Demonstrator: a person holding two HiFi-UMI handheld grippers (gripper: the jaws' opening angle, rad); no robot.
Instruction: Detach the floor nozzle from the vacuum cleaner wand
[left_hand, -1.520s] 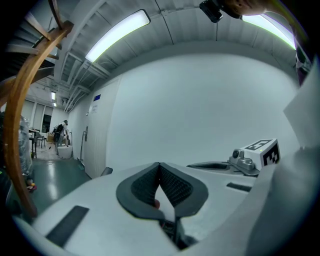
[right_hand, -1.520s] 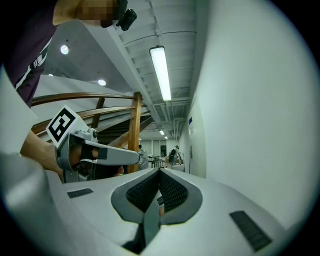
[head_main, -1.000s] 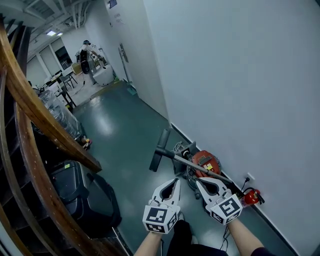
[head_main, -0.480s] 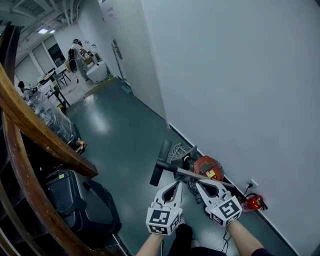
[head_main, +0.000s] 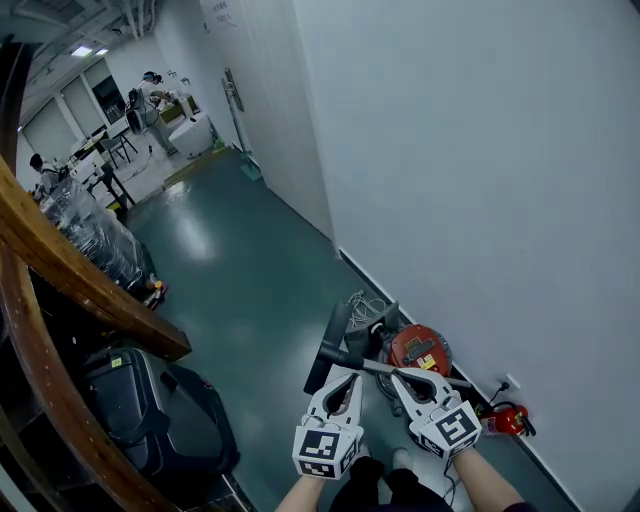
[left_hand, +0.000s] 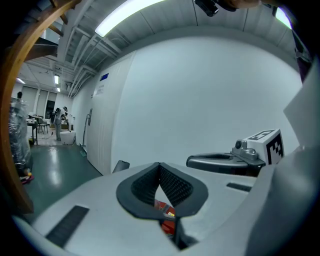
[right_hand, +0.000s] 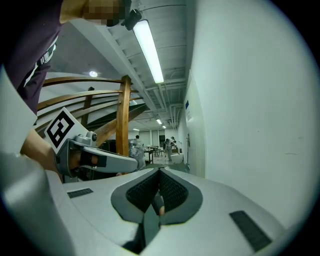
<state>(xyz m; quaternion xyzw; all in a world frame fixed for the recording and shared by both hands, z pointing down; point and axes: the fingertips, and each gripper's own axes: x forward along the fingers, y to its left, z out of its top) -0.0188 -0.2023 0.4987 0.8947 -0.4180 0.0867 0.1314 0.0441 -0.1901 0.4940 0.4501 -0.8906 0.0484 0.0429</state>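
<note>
Both grippers have closed in on the vacuum since a second ago, and their tips now sit almost over it. The left gripper (head_main: 349, 376) and right gripper (head_main: 399, 376) each have their fingers pressed together, empty. Just ahead of the left one lies the single floor nozzle (head_main: 327, 346), its long axis running away along the floor. One wand (head_main: 370, 365) crosses rightward under the right tips, beside one red vacuum body (head_main: 418, 346). The left gripper is nearer the nozzle.
</note>
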